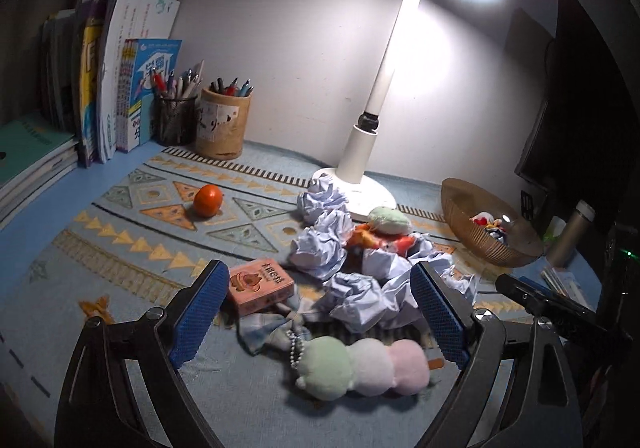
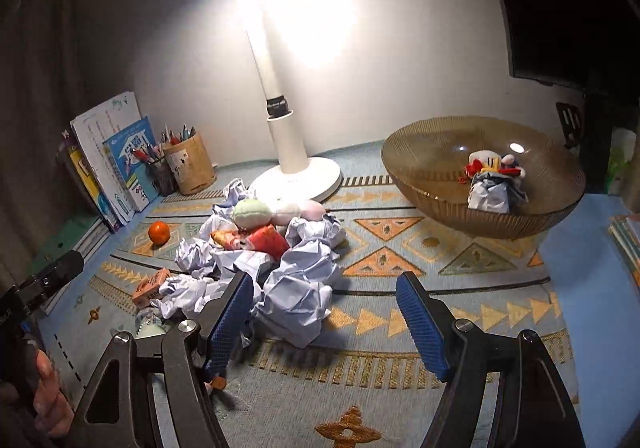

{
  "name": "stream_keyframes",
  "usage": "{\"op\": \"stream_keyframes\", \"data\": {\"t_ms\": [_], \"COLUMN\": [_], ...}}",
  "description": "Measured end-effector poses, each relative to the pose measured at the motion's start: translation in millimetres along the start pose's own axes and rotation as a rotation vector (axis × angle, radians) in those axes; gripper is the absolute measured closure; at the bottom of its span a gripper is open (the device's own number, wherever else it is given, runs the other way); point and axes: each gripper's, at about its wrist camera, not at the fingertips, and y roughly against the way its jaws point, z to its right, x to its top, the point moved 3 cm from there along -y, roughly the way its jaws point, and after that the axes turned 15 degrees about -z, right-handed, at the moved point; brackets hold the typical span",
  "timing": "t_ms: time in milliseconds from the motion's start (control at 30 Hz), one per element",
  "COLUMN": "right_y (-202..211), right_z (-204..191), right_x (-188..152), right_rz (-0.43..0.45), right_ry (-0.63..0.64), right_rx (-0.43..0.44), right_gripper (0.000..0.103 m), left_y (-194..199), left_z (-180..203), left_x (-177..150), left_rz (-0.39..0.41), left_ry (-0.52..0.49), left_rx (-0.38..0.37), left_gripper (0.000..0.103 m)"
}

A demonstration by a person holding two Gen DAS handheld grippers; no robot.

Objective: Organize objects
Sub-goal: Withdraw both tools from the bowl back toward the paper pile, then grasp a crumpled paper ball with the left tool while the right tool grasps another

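Note:
My left gripper (image 1: 320, 288) is open and empty above a pile of crumpled paper balls (image 1: 352, 300). A three-ball plush in green, white and pink (image 1: 364, 368) lies just below it, beside a pink card box (image 1: 260, 286). An orange (image 1: 208, 199) sits at the left of the mat. A second plush (image 1: 390, 219) and a red wrapper (image 1: 380, 240) lie on the pile. My right gripper (image 2: 324, 300) is open and empty beside the paper pile (image 2: 296, 288). An amber bowl (image 2: 432, 163) at the right holds a small toy (image 2: 492, 163) and a paper ball (image 2: 490, 195).
A white desk lamp (image 1: 360, 151) stands behind the pile. Two pen cups (image 1: 220, 123) and upright books (image 1: 112, 87) line the back left wall. A dark monitor (image 1: 576, 107) and a metal bottle (image 1: 572, 232) stand at the right. A patterned mat (image 2: 400, 248) covers the desk.

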Motion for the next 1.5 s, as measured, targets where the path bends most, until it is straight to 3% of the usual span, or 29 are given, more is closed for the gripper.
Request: {"op": "stream_keyframes", "data": {"t_ms": [133, 233, 533, 667, 833, 1000, 1133, 1167, 1233, 1267, 1300, 1500], "right_y": [-16.1, -24.8, -28.7, -31.2, -35.9, -61.8, -72.5, -71.7, -68.8, -66.3, -62.6, -21.6], "right_z": [-5.5, -5.9, -3.5, -0.4, -2.9, -11.2, -13.2, -13.4, -13.0, -12.6, -11.8, 0.0], "right_x": [-9.6, -12.3, -10.8, -8.5, 6.4, 13.0, 7.3, 7.1, 6.9, 7.2, 7.3, 15.5], "right_rz": [-0.029, -0.059, -0.072, -0.095, -0.134, -0.227, -0.255, -0.247, -0.236, -0.229, -0.217, -0.115], "right_ry": [0.014, 0.021, 0.014, -0.002, -0.024, -0.018, -0.014, -0.009, 0.002, 0.005, 0.006, -0.005], "right_rx": [0.011, -0.005, -0.007, 0.027, 0.065, 0.058, 0.104, 0.084, 0.077, 0.082, 0.083, 0.093], "right_gripper": [0.030, 0.030, 0.029, 0.029, 0.029, 0.029, 0.042, 0.044, 0.047, 0.049, 0.049, 0.050], "left_y": [-18.6, -13.1, -21.9, -28.1, -47.8, -80.2, -91.2, -93.8, -96.6, -95.5, -93.3, -62.7], "left_z": [-16.4, -17.9, -13.4, 2.6, 35.5, 40.8, 43.9, 44.8, 45.1, 45.0, 44.8, 43.5], "left_x": [-18.6, -16.7, -17.4, -11.1, 4.1, 3.4, 1.0, 0.2, -0.9, -0.8, -0.3, 9.0], "left_rz": [-0.037, 0.004, -0.051, -0.106, -0.189, -0.297, -0.325, -0.332, -0.334, -0.327, -0.325, -0.235], "left_ry": [0.033, 0.031, 0.007, -0.061, -0.224, -0.251, -0.259, -0.261, -0.260, -0.262, -0.261, -0.216], "left_rx": [-0.016, -0.025, -0.040, -0.084, -0.071, -0.054, -0.059, -0.064, -0.062, -0.062, -0.075, -0.095], "left_gripper": [0.013, 0.012, 0.012, 0.013, 0.012, 0.025, 0.030, 0.040, 0.048, 0.062, 0.070, 0.070]}}
